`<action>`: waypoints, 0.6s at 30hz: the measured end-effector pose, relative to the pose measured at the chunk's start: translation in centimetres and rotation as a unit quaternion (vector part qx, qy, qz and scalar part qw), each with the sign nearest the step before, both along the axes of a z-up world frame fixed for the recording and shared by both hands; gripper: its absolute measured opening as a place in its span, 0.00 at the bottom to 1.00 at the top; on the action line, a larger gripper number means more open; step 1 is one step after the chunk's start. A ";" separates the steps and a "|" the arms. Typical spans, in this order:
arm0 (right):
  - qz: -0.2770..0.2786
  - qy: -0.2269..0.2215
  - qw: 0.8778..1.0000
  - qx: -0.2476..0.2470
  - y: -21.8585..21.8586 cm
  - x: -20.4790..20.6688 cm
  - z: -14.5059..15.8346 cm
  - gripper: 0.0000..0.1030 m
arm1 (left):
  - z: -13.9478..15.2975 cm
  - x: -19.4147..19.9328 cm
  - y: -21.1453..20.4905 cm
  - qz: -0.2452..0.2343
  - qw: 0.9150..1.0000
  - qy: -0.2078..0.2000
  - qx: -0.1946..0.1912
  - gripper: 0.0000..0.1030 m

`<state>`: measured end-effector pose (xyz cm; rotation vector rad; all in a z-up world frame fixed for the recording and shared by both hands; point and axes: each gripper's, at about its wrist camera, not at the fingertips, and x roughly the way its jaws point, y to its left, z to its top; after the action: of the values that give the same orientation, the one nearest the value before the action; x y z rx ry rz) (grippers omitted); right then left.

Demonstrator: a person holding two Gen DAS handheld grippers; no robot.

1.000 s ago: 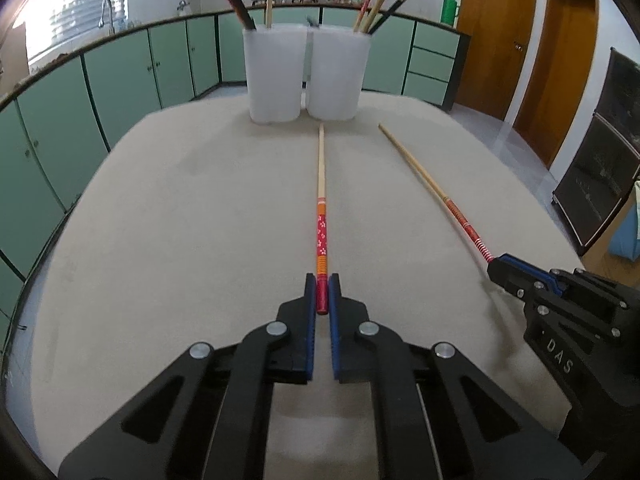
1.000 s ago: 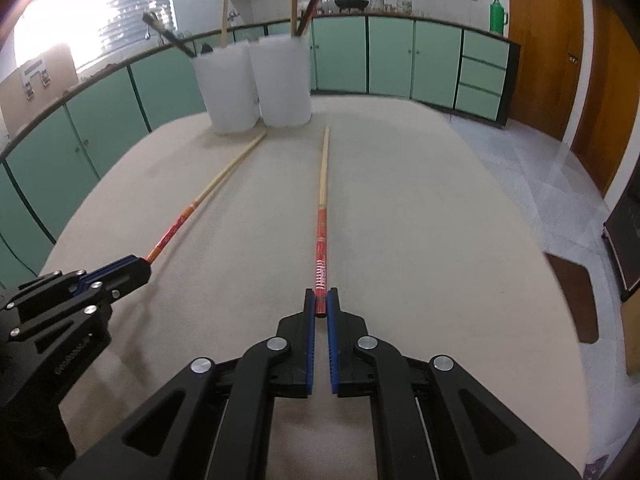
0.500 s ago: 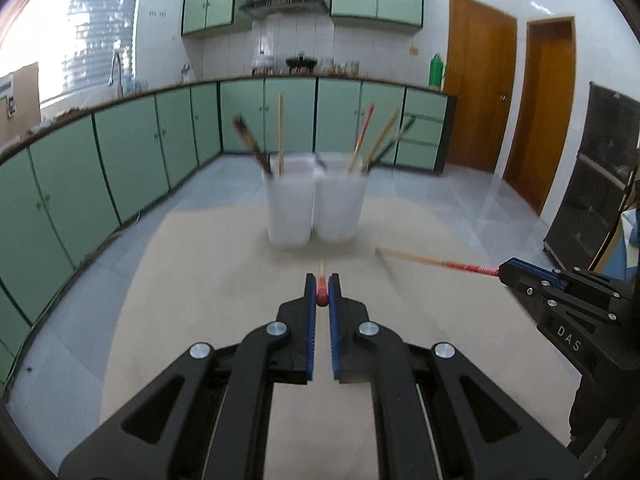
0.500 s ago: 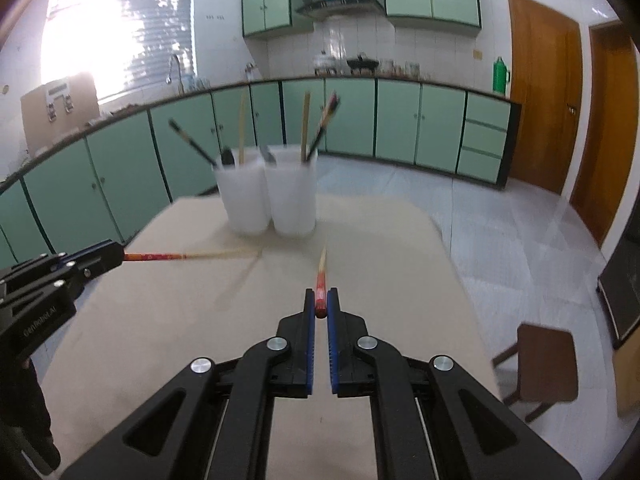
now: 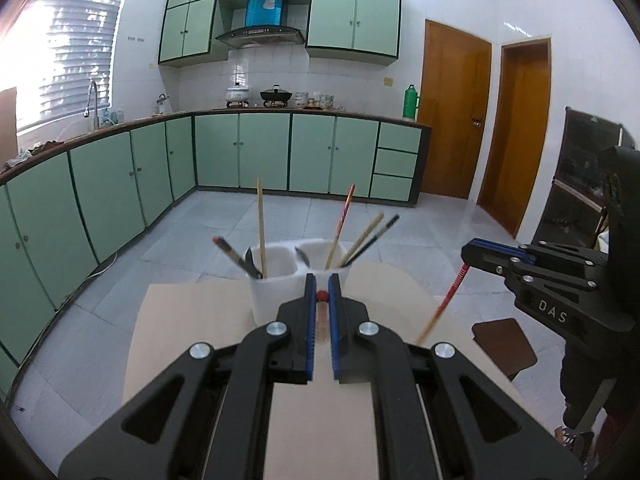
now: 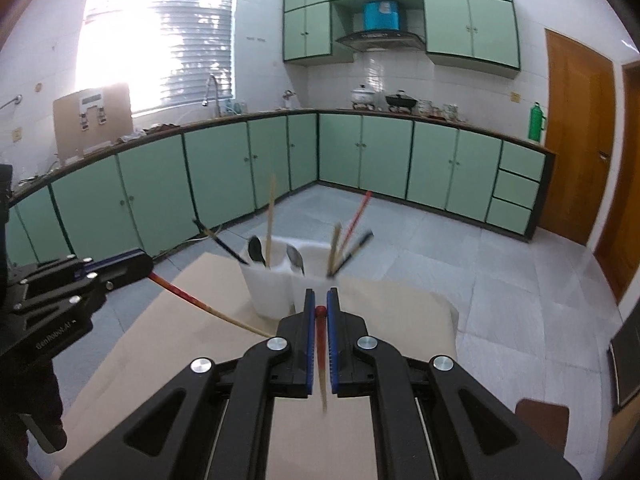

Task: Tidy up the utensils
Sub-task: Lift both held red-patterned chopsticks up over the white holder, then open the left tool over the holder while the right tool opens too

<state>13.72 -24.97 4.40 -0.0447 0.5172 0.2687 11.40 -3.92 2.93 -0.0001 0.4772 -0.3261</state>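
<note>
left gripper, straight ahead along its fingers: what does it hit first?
Likely the two white cups, about at their shared seam. The left gripper, shut on a red-ended chopstick, points at them just beyond its fingertips. Depth is unclear; it may sit high enough to meet the utensils inside instead.

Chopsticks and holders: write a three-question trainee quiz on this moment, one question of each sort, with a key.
1. True or false: the left gripper is shut on a chopstick.
2. Multiple choice: the right gripper's chopstick is (A) flat on the table, (B) held in the air with its tip hanging down, (C) inside a white cup.
3. Fill in: the two white cups stand ___ on the table.

Key: 1 true; 2 B; 3 side by side, touching.
</note>
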 end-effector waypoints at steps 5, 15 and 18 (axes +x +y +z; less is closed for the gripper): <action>0.019 -0.016 1.000 0.007 0.3 1.5 3.0 0.05 | 3.0 0.6 0.7 -0.006 1.000 -0.023 -0.001 0.05; 0.029 -0.076 0.995 0.057 1.0 7.0 10.4 0.05 | 9.0 3.5 1.2 0.011 0.996 -0.085 0.016 0.05; 0.025 -0.087 0.993 0.070 1.5 9.0 11.6 0.05 | 9.5 5.5 0.6 0.019 0.995 -0.091 0.025 0.05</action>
<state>22.77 -23.48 16.00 0.0542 0.3231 0.3461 16.87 -3.35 12.38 0.0676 0.3046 -0.2741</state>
